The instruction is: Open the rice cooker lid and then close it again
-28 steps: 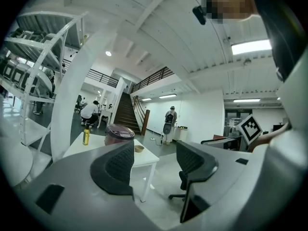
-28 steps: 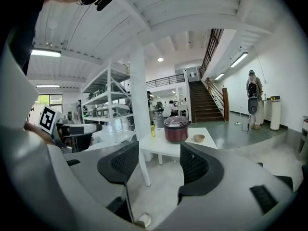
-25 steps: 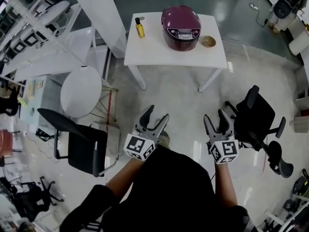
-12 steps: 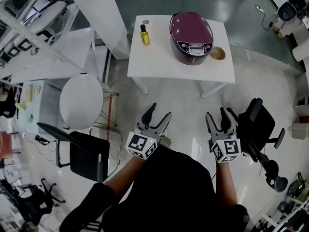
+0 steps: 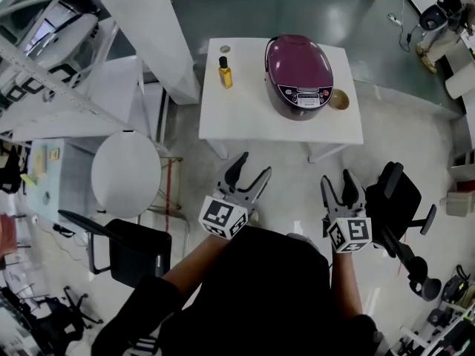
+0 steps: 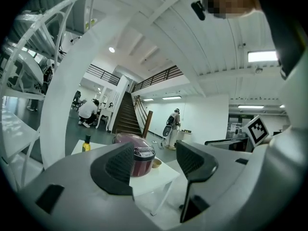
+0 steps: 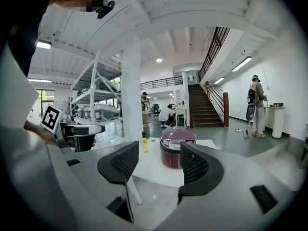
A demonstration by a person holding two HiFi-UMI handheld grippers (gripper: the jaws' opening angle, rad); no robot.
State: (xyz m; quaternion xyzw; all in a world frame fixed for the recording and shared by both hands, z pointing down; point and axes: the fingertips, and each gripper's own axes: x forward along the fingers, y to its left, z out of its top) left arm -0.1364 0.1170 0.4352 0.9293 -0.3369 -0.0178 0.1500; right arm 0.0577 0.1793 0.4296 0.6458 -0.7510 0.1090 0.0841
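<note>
Maroon rice cooker (image 5: 298, 76) sits with its lid down on the white desk (image 5: 245, 113), towards the right side. There's a yellow oil bottle (image 5: 225, 73) to its left and a little bowl (image 5: 339, 99) tucked just beside it on the right. Left tongs (image 5: 254, 165) and right tongs (image 5: 336, 178) are both spread with nothing in them, held over the floor, well short of the desk.

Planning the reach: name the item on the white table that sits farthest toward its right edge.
The small tan bowl, just right of the rice cooker; the cooker is more central, and the yellow bottle stands far left.
</note>
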